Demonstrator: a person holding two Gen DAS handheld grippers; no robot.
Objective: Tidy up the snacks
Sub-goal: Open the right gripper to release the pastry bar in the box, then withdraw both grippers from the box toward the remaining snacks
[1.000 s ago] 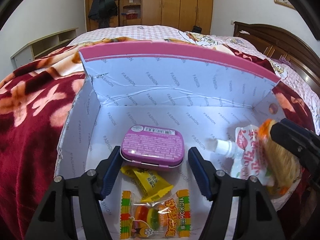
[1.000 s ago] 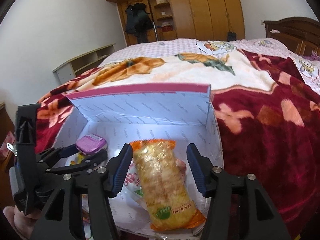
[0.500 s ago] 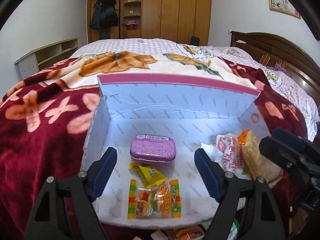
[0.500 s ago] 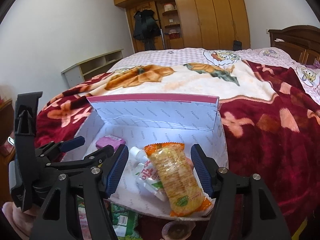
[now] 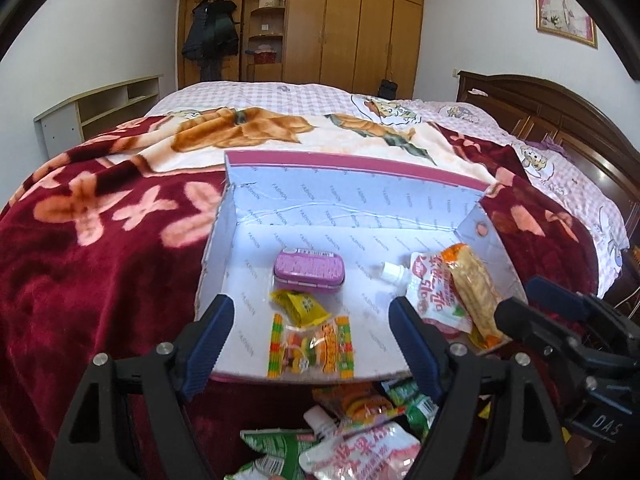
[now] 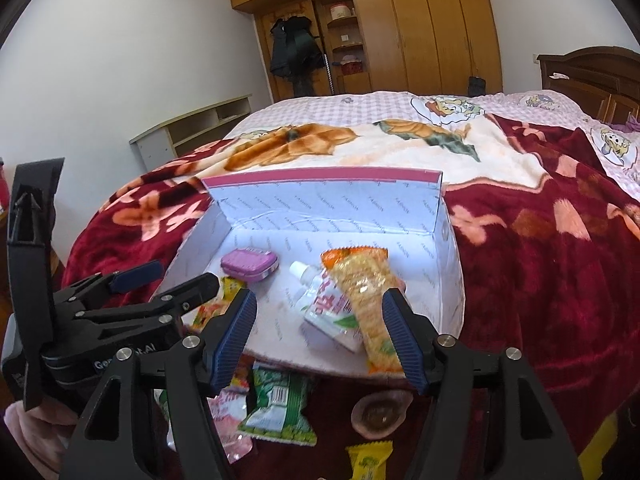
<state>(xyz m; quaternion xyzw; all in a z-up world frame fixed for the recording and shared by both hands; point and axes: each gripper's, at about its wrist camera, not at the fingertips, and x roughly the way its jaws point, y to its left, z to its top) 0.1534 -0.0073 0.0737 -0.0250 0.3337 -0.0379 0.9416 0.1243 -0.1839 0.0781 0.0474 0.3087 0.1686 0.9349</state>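
Observation:
A white box with a pink rim [image 5: 352,208] [image 6: 332,204] lies open on the red blanket. Inside it are a purple tin [image 5: 309,270] [image 6: 249,263], a yellow candy [image 5: 299,307], a gummy burger pack [image 5: 311,348], a white spouted pouch [image 5: 430,288] [image 6: 328,308] and an orange cracker pack [image 5: 474,284] [image 6: 366,292]. My left gripper [image 5: 310,344] is open and empty, held in front of the box. My right gripper [image 6: 318,336] is open and empty, just before the box's front edge. Loose snacks lie below the box: green packs [image 6: 276,408], a pouch [image 5: 360,452], a yellow candy [image 6: 368,460].
The bed's red floral blanket [image 5: 100,248] surrounds the box. A dark wooden headboard [image 5: 560,120] stands at the right, wardrobes [image 5: 340,28] at the back, a low shelf [image 5: 100,108] at the left wall.
Both grippers have drawn back and up from the box. The purple tin and the cracker pack now lie free inside it, and the loose snack pile has come into view below.

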